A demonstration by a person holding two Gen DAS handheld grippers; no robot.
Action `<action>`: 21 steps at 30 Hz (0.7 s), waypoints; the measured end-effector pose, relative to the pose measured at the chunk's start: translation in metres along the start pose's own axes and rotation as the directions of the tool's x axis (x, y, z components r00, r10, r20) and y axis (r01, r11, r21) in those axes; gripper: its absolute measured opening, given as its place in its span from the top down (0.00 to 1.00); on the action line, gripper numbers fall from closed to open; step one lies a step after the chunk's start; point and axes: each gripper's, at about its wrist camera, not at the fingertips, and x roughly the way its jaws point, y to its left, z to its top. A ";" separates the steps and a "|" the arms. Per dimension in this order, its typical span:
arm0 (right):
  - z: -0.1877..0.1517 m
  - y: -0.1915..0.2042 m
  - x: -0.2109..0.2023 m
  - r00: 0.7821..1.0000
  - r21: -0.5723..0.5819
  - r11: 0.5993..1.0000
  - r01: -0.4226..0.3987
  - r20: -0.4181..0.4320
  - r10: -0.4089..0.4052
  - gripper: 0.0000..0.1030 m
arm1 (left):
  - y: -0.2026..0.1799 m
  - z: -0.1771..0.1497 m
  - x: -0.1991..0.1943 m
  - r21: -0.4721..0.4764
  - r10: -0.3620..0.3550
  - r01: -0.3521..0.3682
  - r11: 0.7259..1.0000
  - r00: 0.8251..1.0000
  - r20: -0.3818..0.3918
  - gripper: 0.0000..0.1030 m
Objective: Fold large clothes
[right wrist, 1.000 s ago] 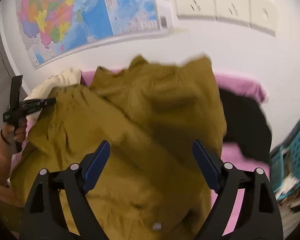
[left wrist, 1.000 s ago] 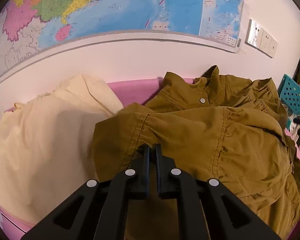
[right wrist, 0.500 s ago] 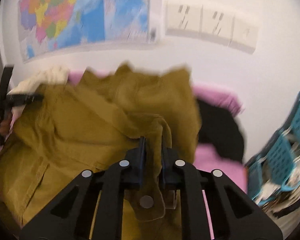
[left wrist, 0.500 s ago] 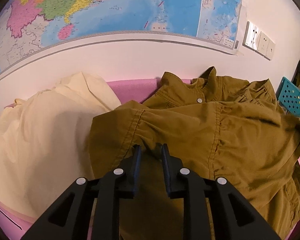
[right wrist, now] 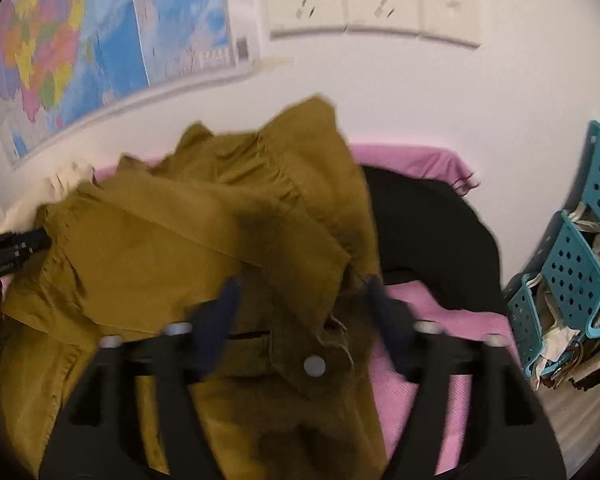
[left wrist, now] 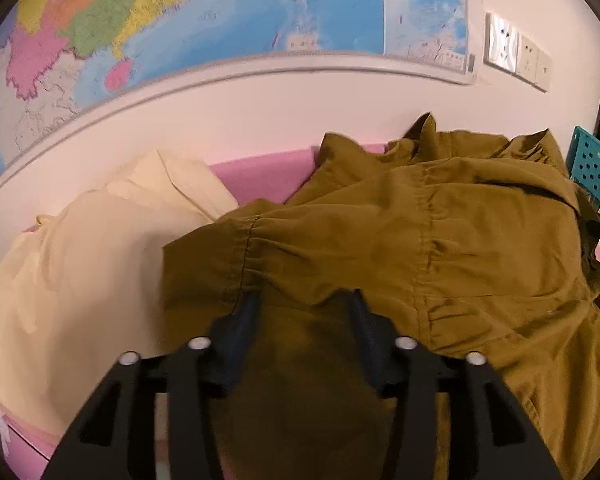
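A large olive-brown jacket lies rumpled on the pink surface, folded over itself with gathered seams showing. My left gripper sits at its near left edge. Its jaws are opening, with a fold of the cloth lying loose between the fingers. In the right wrist view the jacket fills the middle. My right gripper is over its right edge, and its jaws are also opening. A flap with a silver snap hangs between them, and the pads stand clear of it. The left gripper shows at the far left.
A cream garment lies to the left of the jacket and a black garment to its right. A teal perforated basket full of papers stands at the right. A map and wall sockets are on the wall behind.
My left gripper, shut on the jacket's edge a second ago, has spread its jaws. My right gripper closed on the jacket's right edge half a second ago and has opened again, letting the flap drop.
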 end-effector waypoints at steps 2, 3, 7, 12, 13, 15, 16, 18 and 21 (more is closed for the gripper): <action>-0.003 -0.006 -0.016 0.999 0.021 0.999 -0.046 0.016 0.045 0.30 | 0.003 -0.005 -0.015 -0.003 0.000 0.000 1.000 0.999 0.040 0.39; -0.005 -0.008 -0.022 0.998 0.031 0.998 -0.057 0.020 0.057 0.29 | 0.005 -0.007 -0.022 -0.006 -0.004 0.004 1.000 0.998 0.055 0.37; -0.020 -0.019 -0.043 0.992 0.079 0.989 -0.121 -0.019 0.123 0.19 | 0.016 -0.024 -0.048 -0.018 -0.024 0.026 1.000 0.997 0.076 0.32; -0.062 -0.043 -0.059 0.984 0.152 0.978 -0.142 -0.087 0.156 0.19 | 0.031 -0.060 -0.072 -0.050 -0.078 0.080 0.996 0.996 0.044 0.28; -0.069 -0.048 -0.062 0.982 0.170 0.974 -0.148 -0.091 0.165 0.19 | 0.035 -0.068 -0.074 -0.068 -0.093 0.095 0.993 0.995 0.025 0.28; -0.088 -0.059 -0.071 0.977 0.230 0.959 -0.168 -0.093 0.193 0.19 | 0.042 -0.082 -0.075 -0.099 -0.122 0.120 0.988 0.993 -0.007 0.28; -0.096 -0.064 -0.074 0.972 0.259 0.948 -0.186 -0.090 0.215 0.19 | 0.045 -0.091 -0.077 -0.116 -0.136 0.132 0.984 0.990 -0.024 0.28; -0.116 -0.072 -0.083 0.962 0.312 0.923 -0.224 -0.080 0.260 0.19 | 0.049 -0.103 -0.078 -0.132 -0.144 0.136 0.982 0.988 -0.050 0.28; -0.135 -0.074 -0.094 0.954 0.341 0.905 -0.254 -0.068 0.293 0.19 | 0.053 -0.116 -0.078 -0.158 -0.187 0.173 0.972 0.979 -0.084 0.28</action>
